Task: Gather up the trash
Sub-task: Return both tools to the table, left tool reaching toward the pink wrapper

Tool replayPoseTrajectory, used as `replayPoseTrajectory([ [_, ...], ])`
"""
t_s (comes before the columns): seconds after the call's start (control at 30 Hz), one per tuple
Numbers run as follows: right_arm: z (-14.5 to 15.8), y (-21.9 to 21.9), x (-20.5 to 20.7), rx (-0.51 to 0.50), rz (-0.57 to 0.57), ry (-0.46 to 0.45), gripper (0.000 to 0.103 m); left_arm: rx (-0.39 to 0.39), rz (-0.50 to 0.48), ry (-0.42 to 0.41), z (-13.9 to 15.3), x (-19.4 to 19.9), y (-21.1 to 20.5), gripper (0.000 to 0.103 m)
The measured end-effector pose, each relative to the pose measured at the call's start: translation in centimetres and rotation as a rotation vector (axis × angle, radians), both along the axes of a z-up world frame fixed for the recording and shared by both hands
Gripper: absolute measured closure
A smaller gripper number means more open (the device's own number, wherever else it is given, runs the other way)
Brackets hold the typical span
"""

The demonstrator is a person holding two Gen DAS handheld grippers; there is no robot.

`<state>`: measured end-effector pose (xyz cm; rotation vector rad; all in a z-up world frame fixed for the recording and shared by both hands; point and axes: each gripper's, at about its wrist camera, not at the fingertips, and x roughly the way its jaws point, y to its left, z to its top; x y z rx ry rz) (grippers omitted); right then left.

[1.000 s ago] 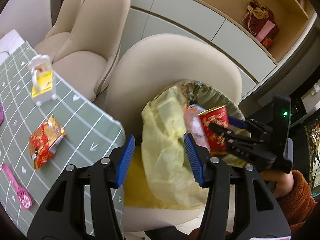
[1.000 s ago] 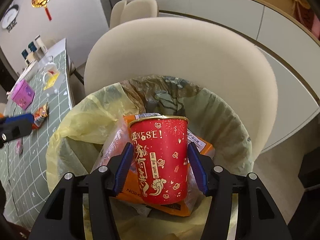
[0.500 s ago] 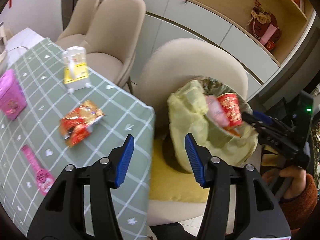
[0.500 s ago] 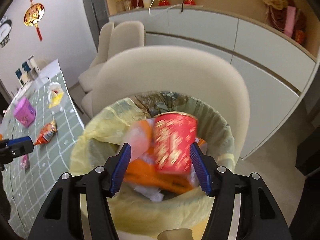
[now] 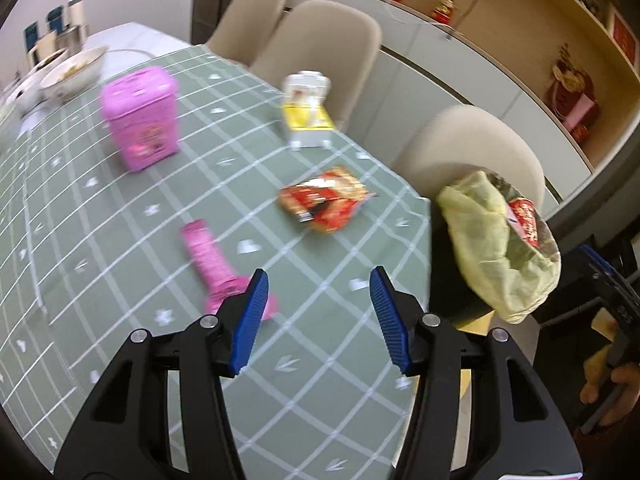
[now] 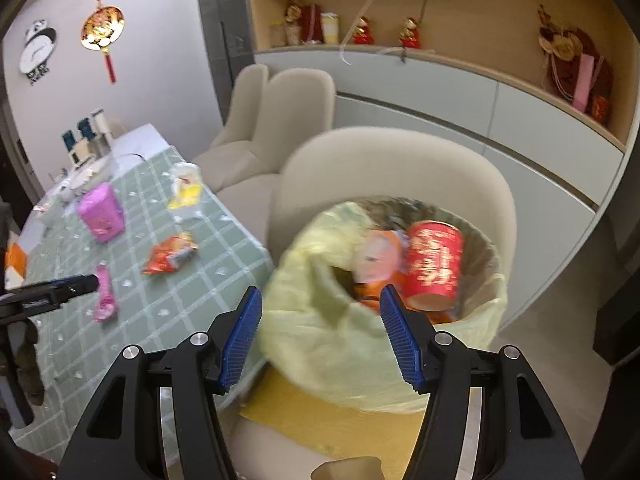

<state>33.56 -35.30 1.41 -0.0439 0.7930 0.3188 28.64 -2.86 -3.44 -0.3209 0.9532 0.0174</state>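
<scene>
A bin lined with a yellow bag (image 6: pixel 352 312) stands on a beige chair (image 6: pixel 392 168); it also shows in the left wrist view (image 5: pixel 492 240). A red paper cup (image 6: pixel 434 264) lies in it on other wrappers. My right gripper (image 6: pixel 320 332) is open and empty, just in front of the bin. My left gripper (image 5: pixel 314 316) is open and empty above the green checked table (image 5: pixel 120 240). A red snack wrapper (image 5: pixel 326 202) lies ahead of it and a pink wrapper (image 5: pixel 218 264) lies by its left finger.
A pink box (image 5: pixel 140 124), a yellow-and-white carton (image 5: pixel 306 120) and bowls (image 5: pixel 72 72) stand farther back on the table. More beige chairs (image 5: pixel 320 40) line the far side. A white cabinet with shelves (image 6: pixel 480 112) runs along the wall.
My right gripper let go of the red cup, which now lies in the bin, and pulled back. My left gripper swung left from the bin to over the table.
</scene>
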Motion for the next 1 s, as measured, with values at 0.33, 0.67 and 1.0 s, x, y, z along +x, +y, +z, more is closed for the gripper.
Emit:
replayPoseTrajectory([
  [0.33,-1.0,7.2,-3.7,0.011,0.05,0.011,0.045,-0.008,0.071,0.031,-2.2,-4.3,6.2,0.053],
  [0.67,-4.2,12.6,-2.7,0.098,0.053,0.084,0.045,-0.024,0.092,0.02,-2.6,-6.1,8.7,0.053],
  [1.0,-6.5,15.1,-0.1,-0.039,0.02,0.119,0.045,-0.086,0.081,0.04,-4.0,-4.9,8.5,0.049],
])
